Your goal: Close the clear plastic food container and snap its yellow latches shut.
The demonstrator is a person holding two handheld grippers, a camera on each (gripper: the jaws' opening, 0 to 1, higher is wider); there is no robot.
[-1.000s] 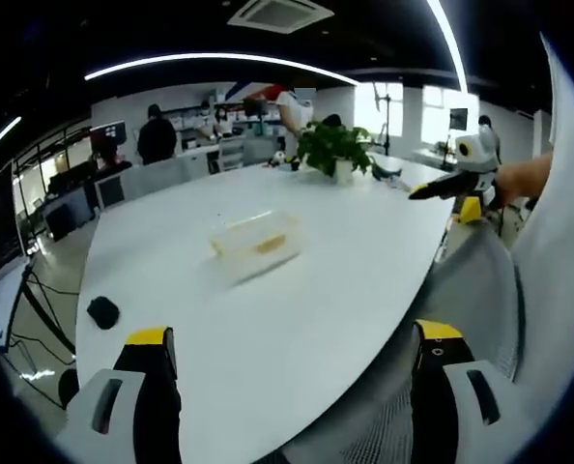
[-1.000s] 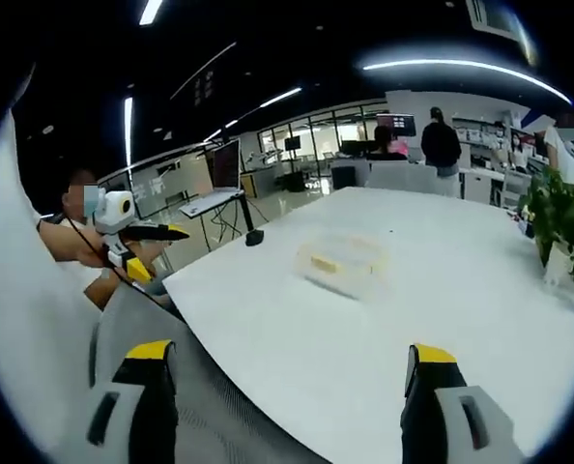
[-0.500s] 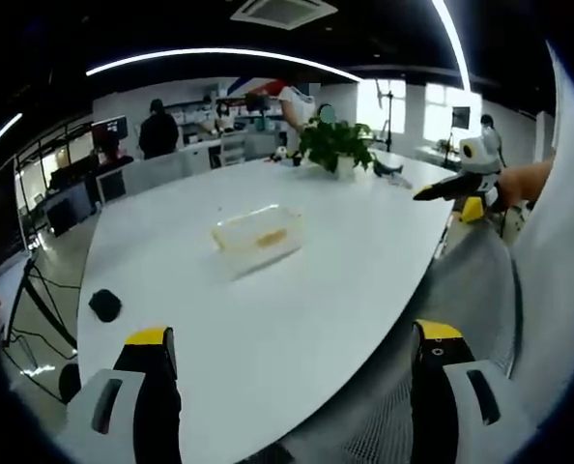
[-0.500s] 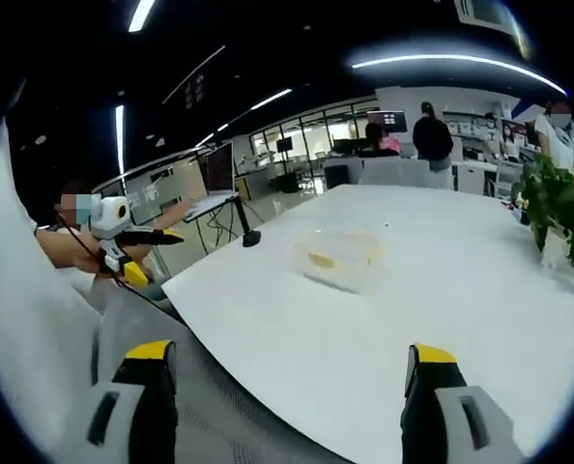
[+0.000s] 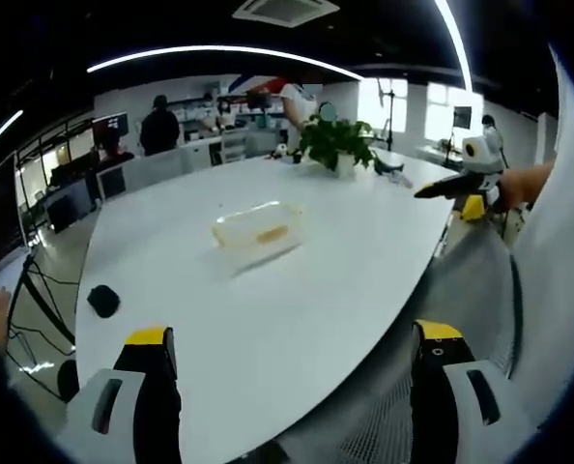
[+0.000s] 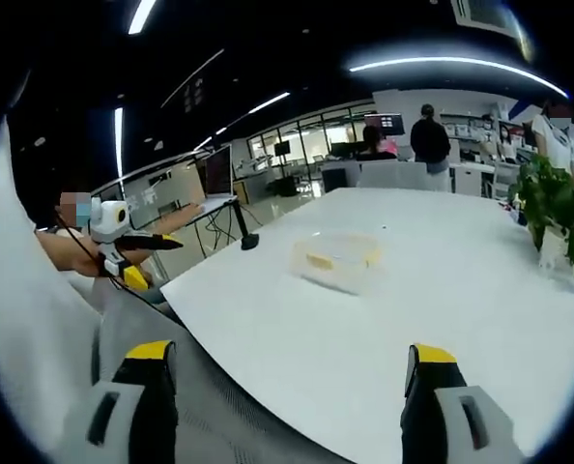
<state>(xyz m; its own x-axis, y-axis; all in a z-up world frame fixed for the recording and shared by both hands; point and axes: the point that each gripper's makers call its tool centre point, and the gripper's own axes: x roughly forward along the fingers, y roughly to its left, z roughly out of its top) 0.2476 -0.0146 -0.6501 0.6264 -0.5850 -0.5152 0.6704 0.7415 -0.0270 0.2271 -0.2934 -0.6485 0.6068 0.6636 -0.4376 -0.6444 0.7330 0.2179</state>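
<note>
Here we hold the left gripper [image 5: 292, 360] and right gripper [image 6: 282, 372] with jaws spread wide, empty, over the white table's [image 5: 297, 290] near edge; farther out, mid-table, sits the clear container [image 5: 255, 230], beyond it a potted plant [image 5: 337, 145].

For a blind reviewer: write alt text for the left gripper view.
A clear plastic food container with yellow latches sits alone mid-way across a white table, far beyond the open left gripper. A potted plant stands at the far end, and the right gripper enters at the right.
</note>
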